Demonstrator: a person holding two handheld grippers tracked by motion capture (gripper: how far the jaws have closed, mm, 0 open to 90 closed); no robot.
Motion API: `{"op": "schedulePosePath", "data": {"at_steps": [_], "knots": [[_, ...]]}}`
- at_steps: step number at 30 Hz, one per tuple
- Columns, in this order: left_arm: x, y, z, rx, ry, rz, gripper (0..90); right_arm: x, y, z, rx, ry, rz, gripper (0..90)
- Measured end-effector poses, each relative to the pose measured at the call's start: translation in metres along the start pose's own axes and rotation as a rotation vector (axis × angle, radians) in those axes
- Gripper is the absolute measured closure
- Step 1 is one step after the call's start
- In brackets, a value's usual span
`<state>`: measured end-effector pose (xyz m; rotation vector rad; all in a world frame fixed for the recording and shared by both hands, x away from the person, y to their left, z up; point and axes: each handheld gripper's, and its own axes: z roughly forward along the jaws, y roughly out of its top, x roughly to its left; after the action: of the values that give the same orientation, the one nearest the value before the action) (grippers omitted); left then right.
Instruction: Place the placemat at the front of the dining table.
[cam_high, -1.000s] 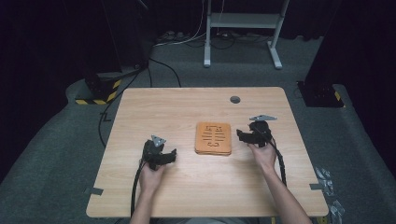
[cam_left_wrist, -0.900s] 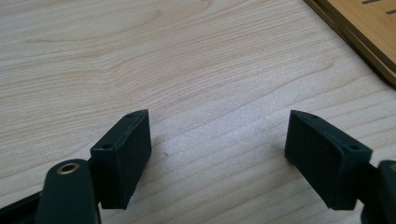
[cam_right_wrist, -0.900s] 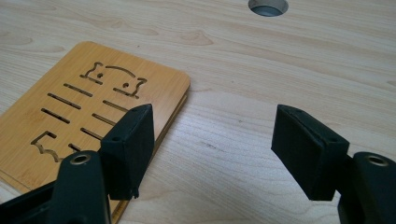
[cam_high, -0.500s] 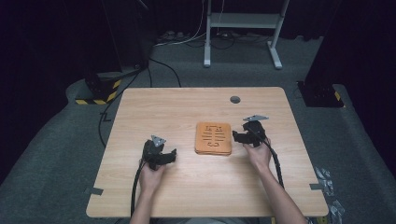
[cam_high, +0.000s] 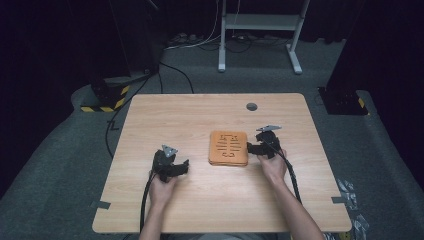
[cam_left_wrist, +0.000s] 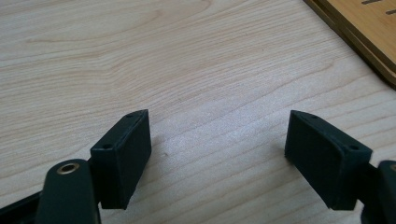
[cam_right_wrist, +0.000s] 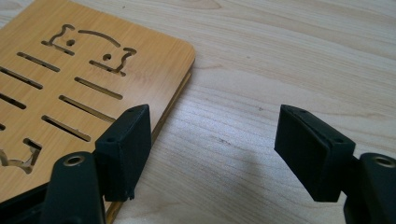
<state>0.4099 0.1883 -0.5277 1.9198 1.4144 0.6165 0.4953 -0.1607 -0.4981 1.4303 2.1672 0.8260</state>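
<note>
An orange-brown wooden board (cam_high: 228, 147) with cut-out slots and small figure shapes lies flat in the middle of the table (cam_high: 200, 115). Its edge shows two layers. My right gripper (cam_high: 251, 148) sits low at the board's right edge and points left at it, open. In the right gripper view the board (cam_right_wrist: 70, 79) lies at the left. The right gripper (cam_right_wrist: 215, 149) has one jaw over the board's rim and the other over bare table, with nothing pinched. My left gripper (cam_high: 184, 166) rests open on the table, left of the board. Below the left gripper (cam_left_wrist: 219, 149) is bare wood, with the board's corner (cam_left_wrist: 369, 32) at the upper right.
A small round grey grommet (cam_high: 251, 106) sits in the tabletop behind the board. A white metal stand (cam_high: 260, 30), a black-and-yellow striped base (cam_high: 107, 97) and cables lie on the grey floor beyond the table.
My right gripper has come left and down, closer to the board's right edge. The left gripper and the board have kept still.
</note>
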Motion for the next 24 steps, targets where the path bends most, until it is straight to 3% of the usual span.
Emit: {"op": "schedulePosePath", "data": {"at_steps": [24], "knots": [[0.0000, 0.0000, 0.0000, 0.000, 0.000, 0.000, 22.7, 0.0019, -0.0048, 0.0084, 0.013, -0.008, 0.015, 26.7]]}}
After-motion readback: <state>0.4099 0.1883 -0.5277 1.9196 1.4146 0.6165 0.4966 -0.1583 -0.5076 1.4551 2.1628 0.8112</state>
